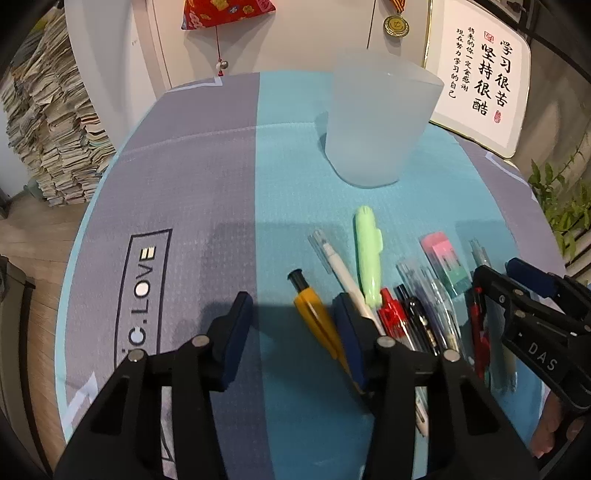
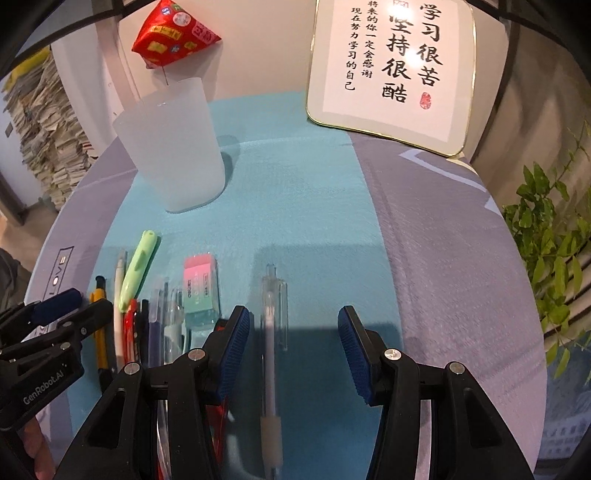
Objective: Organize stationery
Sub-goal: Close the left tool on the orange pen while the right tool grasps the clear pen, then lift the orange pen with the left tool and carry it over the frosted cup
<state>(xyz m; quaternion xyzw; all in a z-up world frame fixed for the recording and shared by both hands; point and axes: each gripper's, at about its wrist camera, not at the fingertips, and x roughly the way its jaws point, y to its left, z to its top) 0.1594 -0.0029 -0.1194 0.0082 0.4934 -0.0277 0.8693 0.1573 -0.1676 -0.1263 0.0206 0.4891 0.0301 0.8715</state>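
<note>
A frosted plastic cup (image 1: 380,122) stands upright on the blue and grey mat (image 1: 207,192); it also shows in the right wrist view (image 2: 173,147). Several pens lie side by side: a yellow pen (image 1: 314,314), a white pen (image 1: 343,273), a green highlighter (image 1: 369,254), a red pen (image 1: 393,317). A pink and green eraser (image 2: 201,291) lies beside them. My left gripper (image 1: 291,332) is open, the yellow pen by its right finger. My right gripper (image 2: 293,347) is open, straddling a clear pen (image 2: 271,332) lying on the mat.
A framed calligraphy board (image 2: 391,70) leans at the back right. A red ornament (image 2: 173,33) hangs on the wall. Stacked papers (image 1: 55,122) stand left of the table, a green plant (image 2: 550,240) to the right.
</note>
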